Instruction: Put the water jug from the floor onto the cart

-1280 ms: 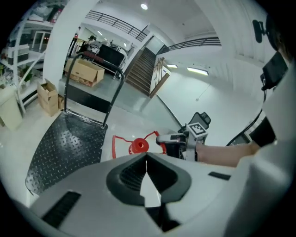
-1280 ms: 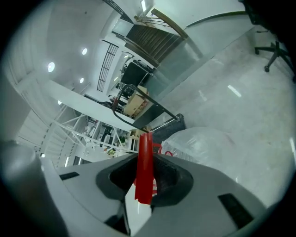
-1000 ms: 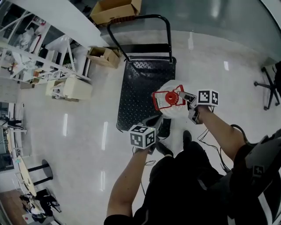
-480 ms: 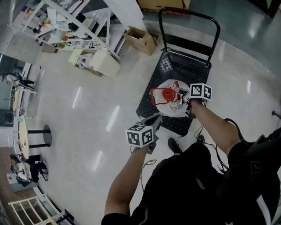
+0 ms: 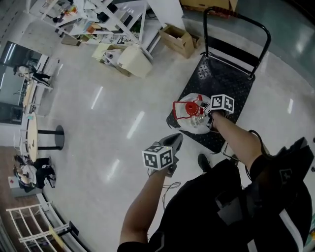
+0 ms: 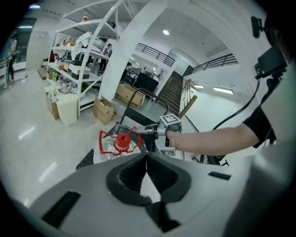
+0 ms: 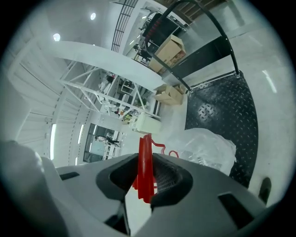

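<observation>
The water jug (image 5: 198,126) is a clear bottle with a red cap and a red handle frame. It is over the near corner of the black cart (image 5: 225,78); whether it rests on the deck I cannot tell. My right gripper (image 5: 203,112) is shut on the red handle (image 7: 144,172), with the clear body (image 7: 209,144) just beyond the jaws. My left gripper (image 5: 174,140) hangs over the floor nearer to me, apart from the jug, shut on nothing. From the left gripper view, the red cap (image 6: 122,139) and the right gripper (image 6: 141,132) show ahead.
The cart's push handle (image 5: 238,20) rises at its far end. Cardboard boxes (image 5: 179,39), a white bin (image 5: 134,60) and white shelving (image 5: 101,15) stand to the far left. Cables (image 5: 170,187) trail on the floor by my shoe (image 5: 204,161).
The right gripper has carried the jug from the cart's near edge to above its deck corner. The left gripper has fallen back from the jug, and the view has swung round.
</observation>
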Motion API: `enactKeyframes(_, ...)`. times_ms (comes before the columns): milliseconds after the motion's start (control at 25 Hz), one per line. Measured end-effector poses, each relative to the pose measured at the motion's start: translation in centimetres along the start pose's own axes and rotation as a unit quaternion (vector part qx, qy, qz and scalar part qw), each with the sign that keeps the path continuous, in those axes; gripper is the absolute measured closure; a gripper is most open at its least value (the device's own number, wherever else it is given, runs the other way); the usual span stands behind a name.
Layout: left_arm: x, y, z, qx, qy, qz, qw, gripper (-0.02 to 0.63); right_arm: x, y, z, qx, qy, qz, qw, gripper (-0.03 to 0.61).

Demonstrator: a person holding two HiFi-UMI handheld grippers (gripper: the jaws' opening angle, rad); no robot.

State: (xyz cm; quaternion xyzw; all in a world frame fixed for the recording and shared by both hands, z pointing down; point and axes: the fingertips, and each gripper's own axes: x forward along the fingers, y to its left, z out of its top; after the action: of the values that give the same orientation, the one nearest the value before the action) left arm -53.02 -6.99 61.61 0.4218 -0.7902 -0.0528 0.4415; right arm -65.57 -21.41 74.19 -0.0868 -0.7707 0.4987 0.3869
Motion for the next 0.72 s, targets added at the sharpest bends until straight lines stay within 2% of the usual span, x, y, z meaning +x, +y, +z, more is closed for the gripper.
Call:
enactKeyframes(280,-0.9,1.3,-0.6,-0.011,0.003,0.009,0.9999,0.615,0.8,-1.2,-0.1,-0.002,-0.003,-0.006,1.000,0.488)
enactKeyframes(400,-0.4,0.9,-0.3,-0.012,0.000,0.009,0.9999,0.615,0.1,-2.2,0.0,-0.013,0.007,-0.026,1.000,0.488)
enactKeyframes(600,0.8,-1.8,-0.1,-0.008,-0.001,-0.023,0.9997,0.615,-2.5,-5.0,0.1,-0.021,0.015,-0.049,0.998,0.488)
enactKeyframes(720,1.7,-3.1,-0.2,-0.006,0.003,-0.035,0.9994,0.615,-3.5,-6.9,0.8,-0.017,-0.003,-0.064,0.998,0.488)
